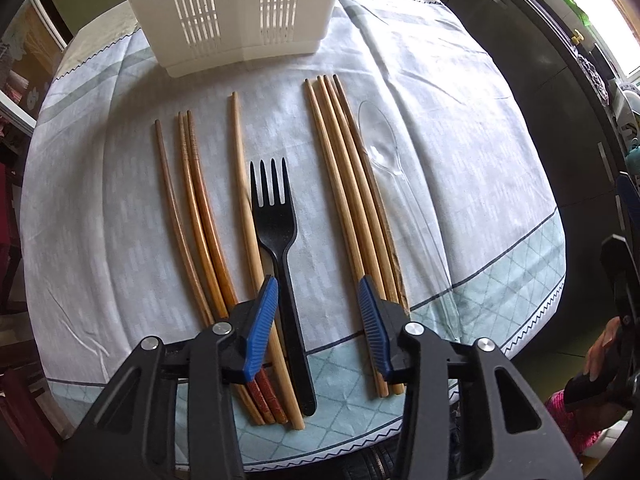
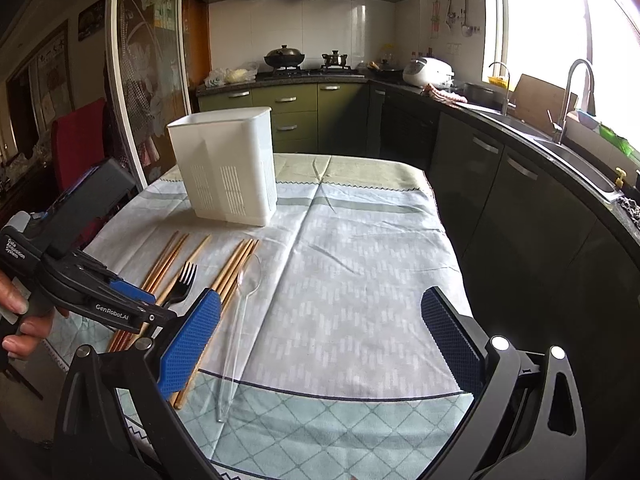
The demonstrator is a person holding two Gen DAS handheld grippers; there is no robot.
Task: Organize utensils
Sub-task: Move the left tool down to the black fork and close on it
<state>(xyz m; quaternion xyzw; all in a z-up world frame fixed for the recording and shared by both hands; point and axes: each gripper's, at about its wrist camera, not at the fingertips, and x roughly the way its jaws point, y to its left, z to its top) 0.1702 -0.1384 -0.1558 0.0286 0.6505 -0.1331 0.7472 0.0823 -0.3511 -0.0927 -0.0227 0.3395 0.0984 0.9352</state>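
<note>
Blue-padded fingers (image 1: 262, 322) of the left gripper (image 1: 318, 320) stand parted, pointing steeply down at the table with the handle of the black fork (image 1: 280, 240) lying between them; neither pad presses on it, so nothing is grasped. Taking that fork as the landmark and going from left to right in the left wrist view: farthest left of it lies a single dark chopstick (image 1: 176, 216), then a pair of reddish-brown chopsticks (image 1: 202, 216) lying side by side, then one pale chopstick (image 1: 244, 200) running just beside the fork's left edge. To the fork's right lies a bundle of four light wooden chopsticks (image 1: 348, 200), packed close together, and just right of that bundle a clear plastic spoon (image 1: 380, 148), bowl pointing away from the camera. Beyond the fork's tines, at the far side of the patterned tablecloth (image 1: 460, 120), stands a white slotted utensil holder (image 1: 228, 12), upright. Well to the right of the fork, the right gripper (image 2: 320, 344) hangs over bare cloth with its jaws spread wide and nothing between them.
</note>
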